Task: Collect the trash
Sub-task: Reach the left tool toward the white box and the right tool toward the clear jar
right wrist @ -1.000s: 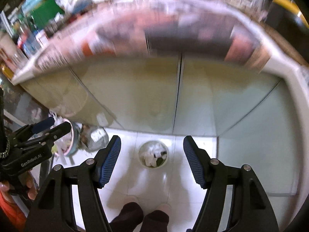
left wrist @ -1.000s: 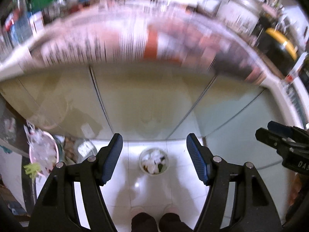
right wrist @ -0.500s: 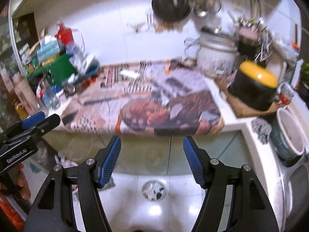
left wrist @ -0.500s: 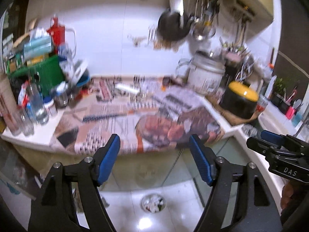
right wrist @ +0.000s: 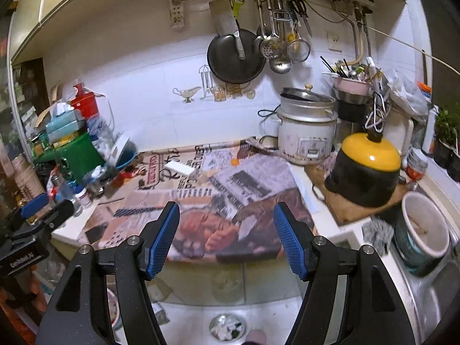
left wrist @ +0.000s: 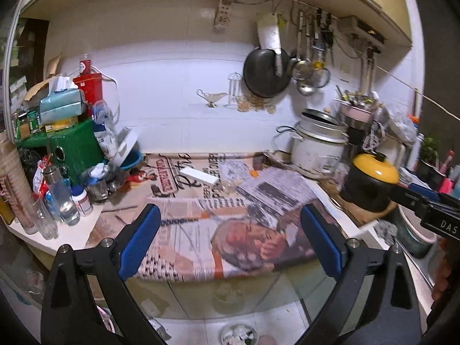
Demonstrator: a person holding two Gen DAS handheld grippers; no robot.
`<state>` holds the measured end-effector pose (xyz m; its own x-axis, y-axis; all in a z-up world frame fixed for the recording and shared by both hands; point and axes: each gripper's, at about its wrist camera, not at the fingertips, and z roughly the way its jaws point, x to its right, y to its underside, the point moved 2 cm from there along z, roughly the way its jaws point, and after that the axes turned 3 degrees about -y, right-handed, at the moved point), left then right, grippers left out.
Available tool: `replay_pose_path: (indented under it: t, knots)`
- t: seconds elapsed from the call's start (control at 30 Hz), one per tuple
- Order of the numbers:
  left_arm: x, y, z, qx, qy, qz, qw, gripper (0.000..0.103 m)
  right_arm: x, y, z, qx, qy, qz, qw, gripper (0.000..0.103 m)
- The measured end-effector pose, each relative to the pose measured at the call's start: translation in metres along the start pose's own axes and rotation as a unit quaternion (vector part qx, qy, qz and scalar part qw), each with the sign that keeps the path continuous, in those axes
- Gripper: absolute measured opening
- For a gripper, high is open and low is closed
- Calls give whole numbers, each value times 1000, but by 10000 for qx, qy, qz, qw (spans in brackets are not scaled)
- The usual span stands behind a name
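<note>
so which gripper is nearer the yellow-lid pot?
Right. The right gripper sits on the pot side of the counter; the left gripper is farther left, with the right one between it and the pot.

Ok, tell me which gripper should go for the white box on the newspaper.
Probably left: both grippers are open and empty, but the white box lies between the left gripper fingers' line; in the right gripper view it sits off-left.
</note>
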<state>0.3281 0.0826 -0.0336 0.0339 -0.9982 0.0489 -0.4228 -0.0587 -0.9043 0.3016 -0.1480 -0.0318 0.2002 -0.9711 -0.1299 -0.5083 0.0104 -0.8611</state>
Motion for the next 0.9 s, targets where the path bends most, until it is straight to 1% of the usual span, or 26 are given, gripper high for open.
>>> replay_pose_path:
  t: [0.17,0.23,0.3,0.43,0.5,0.63,0.73,0.8,0.9]
  knots:
    - [7,-27,54,-46,-304,-174,9994,98,23,-26,45,-97,-215,-136,9996,64]
    - [8,-35,75,-111,-469,-259,9985,98,30,-37,66,-198,-347,-270,9988,64]
    - [8,-43,100,-220,-722,-400,9963,98,34,-48,87,-350,-473,-435,9973,64]
    - [1,-47,140,-425,-1089,-704,9906,98,39,-61,132,-627,-779,-691,9926,64]
    - [-2,-46,154,-561,-1190,-800,9881,98,39,-63,155,-836,-962,-750,9890,64]
    - [-12,-44,186,-877,-1406,-789,9830,98,27,-59,203,-1268,-1306,-728,9806,64]
    - [-22,-43,210,-1050,-1453,-713,9812,98,14,-56,237,-1551,-1469,-683,9745,64]
    - [-31,-43,229,-1155,-1388,-668,9813,98,6,-56,260,-1695,-1523,-633,9716,64]
    - [-49,-46,258,-1280,-1246,-605,9821,98,-7,-55,296,-1868,-1481,-594,9694,64]
